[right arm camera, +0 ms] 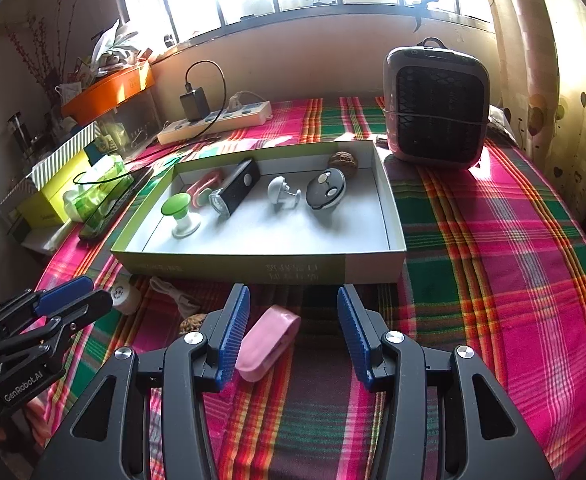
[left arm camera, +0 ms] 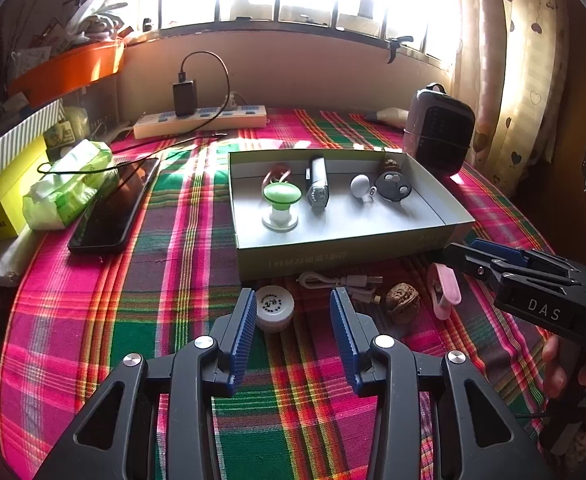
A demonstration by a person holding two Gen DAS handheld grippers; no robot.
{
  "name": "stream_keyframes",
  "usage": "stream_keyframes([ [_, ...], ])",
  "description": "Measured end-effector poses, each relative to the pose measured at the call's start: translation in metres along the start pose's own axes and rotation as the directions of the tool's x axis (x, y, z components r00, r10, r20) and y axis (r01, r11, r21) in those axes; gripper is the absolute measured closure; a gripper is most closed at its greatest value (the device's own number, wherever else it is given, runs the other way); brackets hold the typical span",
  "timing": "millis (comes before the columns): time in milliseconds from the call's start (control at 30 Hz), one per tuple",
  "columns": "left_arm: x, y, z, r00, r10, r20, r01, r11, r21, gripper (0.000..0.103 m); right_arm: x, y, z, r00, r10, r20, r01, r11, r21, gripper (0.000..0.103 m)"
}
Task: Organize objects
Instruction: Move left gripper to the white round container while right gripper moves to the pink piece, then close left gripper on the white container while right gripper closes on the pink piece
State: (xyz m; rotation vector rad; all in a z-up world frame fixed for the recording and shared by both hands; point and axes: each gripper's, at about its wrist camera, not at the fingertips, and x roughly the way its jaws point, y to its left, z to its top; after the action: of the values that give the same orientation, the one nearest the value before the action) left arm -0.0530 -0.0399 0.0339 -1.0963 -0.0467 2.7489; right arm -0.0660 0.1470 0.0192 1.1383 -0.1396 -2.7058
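On the plaid cloth, my left gripper (left arm camera: 293,300) stands open, and a small white round jar (left arm camera: 275,308) sits between its jaws close to the left pad, with no pad pressing it. My right gripper (right arm camera: 293,296) is open around a pink clip (right arm camera: 267,344) that lies flat by its left pad. Between the two lie a white USB cable (left arm camera: 341,282) and a walnut (left arm camera: 403,302). Just behind them is the shallow grey box (left arm camera: 345,256), which holds a green knob (left arm camera: 281,200), a small flashlight (left arm camera: 317,188), a white knob (left arm camera: 361,186), a round grey remote (left arm camera: 393,186) and another walnut (left arm camera: 391,165).
A dark heater (right arm camera: 437,112) stands behind the box at the right. A power strip (left arm camera: 201,120) with a charger lies by the wall. A phone (left arm camera: 113,208), a green tissue pack (left arm camera: 69,188) and a yellow box (left arm camera: 1,200) crowd the left edge.
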Motion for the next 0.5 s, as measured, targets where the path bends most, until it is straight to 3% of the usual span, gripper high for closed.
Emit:
stream_keyframes([
  [500, 0.019, 0.015, -0.010, 0.998, -0.002, -0.066, -0.001, 0.999, -0.041, 0.064, 0.019, 0.012, -0.011, 0.996, -0.018, -0.082, 0.015, 0.999, -0.037, 0.053],
])
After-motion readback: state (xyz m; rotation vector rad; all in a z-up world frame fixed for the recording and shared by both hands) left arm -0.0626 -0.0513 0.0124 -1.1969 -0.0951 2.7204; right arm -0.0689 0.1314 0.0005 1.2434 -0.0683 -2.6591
